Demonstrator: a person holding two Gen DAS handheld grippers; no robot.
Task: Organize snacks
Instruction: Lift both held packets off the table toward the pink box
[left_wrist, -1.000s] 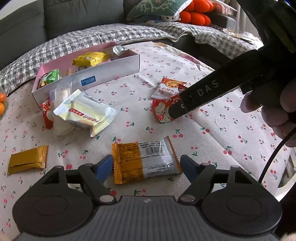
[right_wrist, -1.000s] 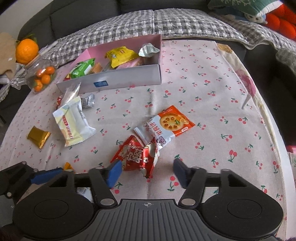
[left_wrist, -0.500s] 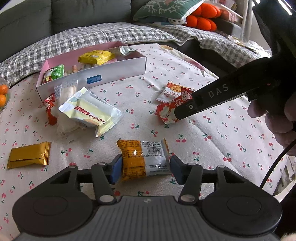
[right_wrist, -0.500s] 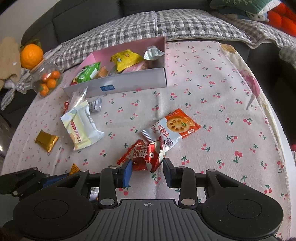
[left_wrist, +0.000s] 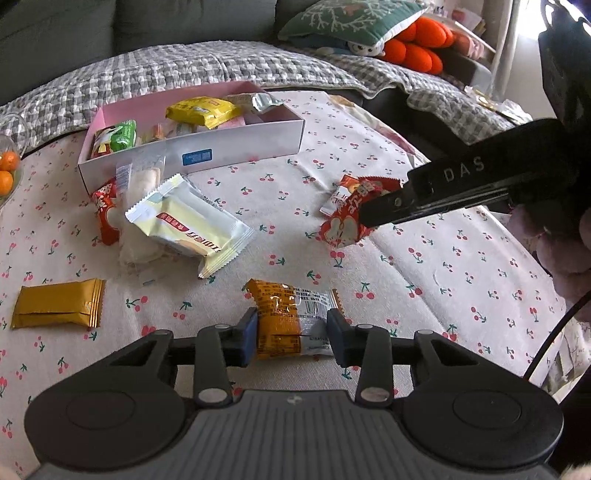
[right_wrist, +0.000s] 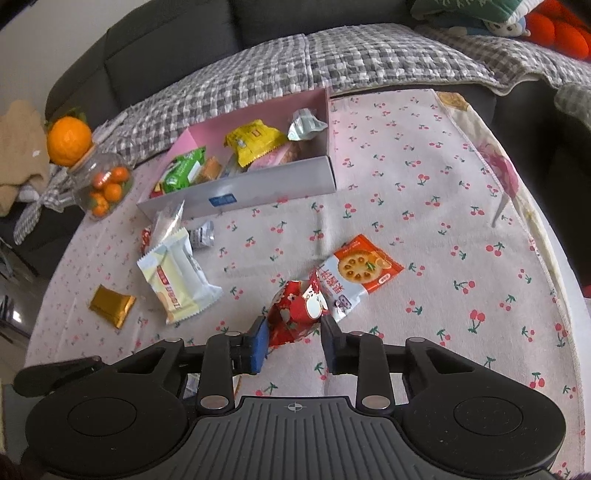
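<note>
My left gripper (left_wrist: 291, 328) is closing its jaws on an orange-and-clear snack packet (left_wrist: 280, 314); both blue pads touch its sides and the packet is buckled between them. In the right wrist view my right gripper (right_wrist: 291, 339) is shut on a red snack packet (right_wrist: 295, 310), held a little above the cherry-print tablecloth. From the left wrist view the same red packet (left_wrist: 345, 221) hangs at the tip of the right gripper's black finger (left_wrist: 424, 192). The pink-lined white box (left_wrist: 240, 155) holding several snacks stands at the back of the table.
On the cloth lie a cream packet (left_wrist: 188, 225), a gold packet (left_wrist: 59, 308) at the left and an orange cracker packet (right_wrist: 360, 267) beside the red one. A glass jar of small oranges (right_wrist: 103, 184) stands left of the box. The table edge (right_wrist: 554, 280) curves down the right.
Both pairs of jaws have closed in on their packets. The orange packet is squeezed narrower; the red packet is gripped and has come up off the cloth.
</note>
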